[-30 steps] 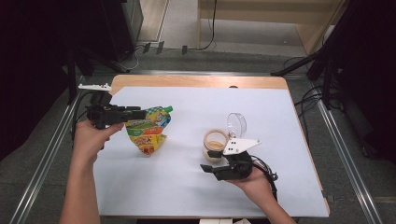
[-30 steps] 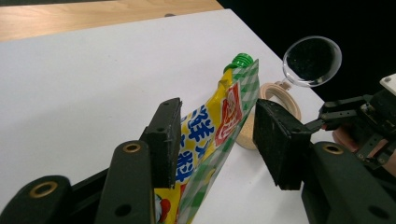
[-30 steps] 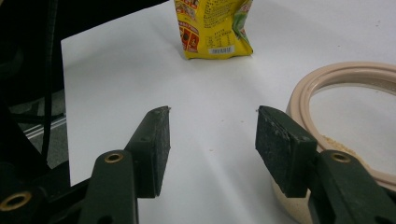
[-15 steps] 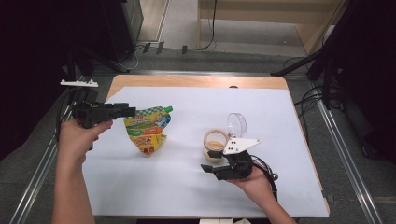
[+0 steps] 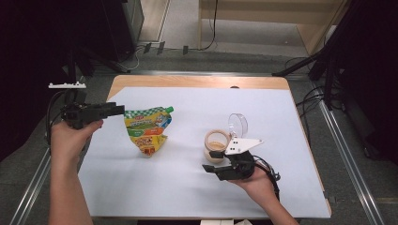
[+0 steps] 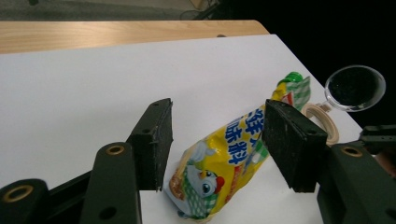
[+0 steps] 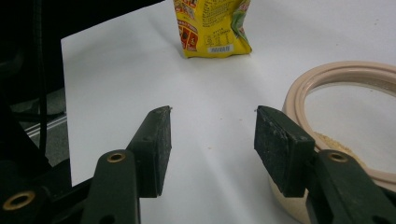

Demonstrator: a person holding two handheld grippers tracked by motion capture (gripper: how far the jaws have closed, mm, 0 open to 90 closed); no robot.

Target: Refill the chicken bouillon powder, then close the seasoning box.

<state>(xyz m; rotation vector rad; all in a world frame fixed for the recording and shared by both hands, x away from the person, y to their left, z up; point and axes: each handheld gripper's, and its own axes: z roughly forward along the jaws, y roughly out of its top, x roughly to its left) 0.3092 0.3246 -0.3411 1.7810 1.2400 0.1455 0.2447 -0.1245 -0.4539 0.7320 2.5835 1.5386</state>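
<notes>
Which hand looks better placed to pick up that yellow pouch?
Left, probably. The left gripper is open beside the pouch; the right gripper sits by the jar.

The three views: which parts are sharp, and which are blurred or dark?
High view: soft overall, dark surroundings, evenly lit table. Left gripper view: sauce pouch print sharp, jar lid slightly soft. Right gripper view: jar rim blurred, pouch text unreadable.

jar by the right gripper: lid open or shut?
Open. The jar has its clear lid flipped up behind the rim, and the right gripper view looks in at tan powder at the bottom.
</notes>
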